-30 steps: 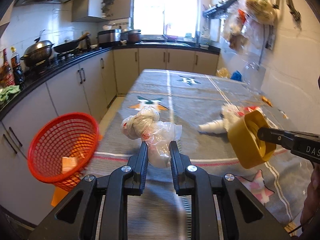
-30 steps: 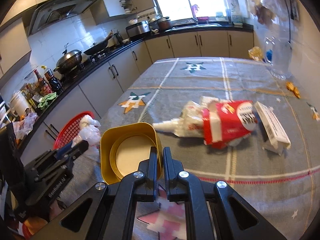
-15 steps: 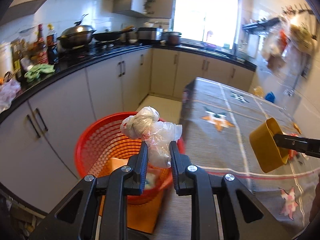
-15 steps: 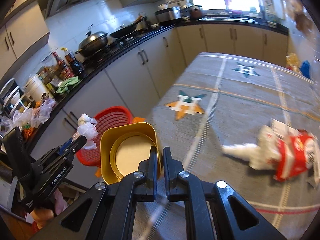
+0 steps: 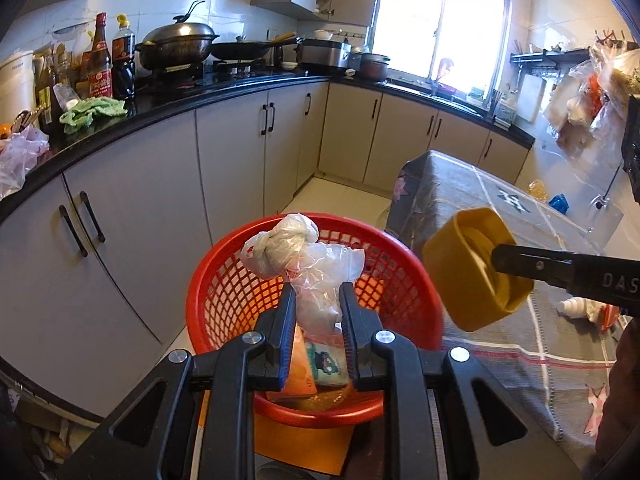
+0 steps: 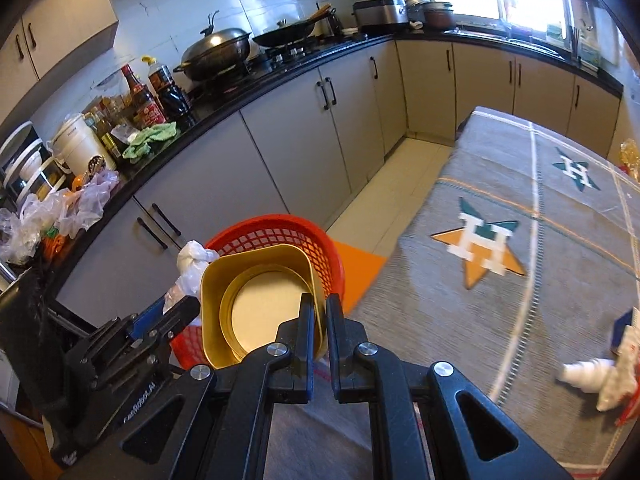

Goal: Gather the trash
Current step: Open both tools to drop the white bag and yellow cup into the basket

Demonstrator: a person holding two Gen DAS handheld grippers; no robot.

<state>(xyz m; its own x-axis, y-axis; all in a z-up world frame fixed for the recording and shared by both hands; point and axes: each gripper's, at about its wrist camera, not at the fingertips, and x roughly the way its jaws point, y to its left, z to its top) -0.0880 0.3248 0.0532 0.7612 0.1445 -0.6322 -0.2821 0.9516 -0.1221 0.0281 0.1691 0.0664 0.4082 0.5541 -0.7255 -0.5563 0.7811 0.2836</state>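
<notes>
- Left hand-held gripper (image 5: 316, 300) clamping a knotted clear plastic bag (image 5: 298, 258) between narrow jaws, hanging directly over the red mesh basket (image 5: 224, 292).
- Knotted end of the bag poking up above the fingertips (image 5: 286, 300), loose film trailing down between them.
- Inside the basket, lying under the bag: an orange packet (image 5: 298, 372) and a pale green packet (image 5: 326, 364), possibly wrappers, print too blurred for reading.
- Basket sitting on an orange square on the floor (image 6: 358, 272), just beside the corner of the table (image 6: 520, 240) and in front of the grey cabinets (image 5: 132, 216).
- Right hand-held gripper (image 6: 319, 308) pinching the rim of a yellow tub (image 6: 256, 304), jaws almost together, tub mouth facing the right wrist camera, a pale round disc showing at its bottom.
- Seen from the left wrist camera, tub hanging just beside the basket's right rim, above the table edge.
- Lying on the grey patterned tablecloth, well apart from the basket: a crumpled white wrapper with red packaging (image 6: 604, 376).
</notes>
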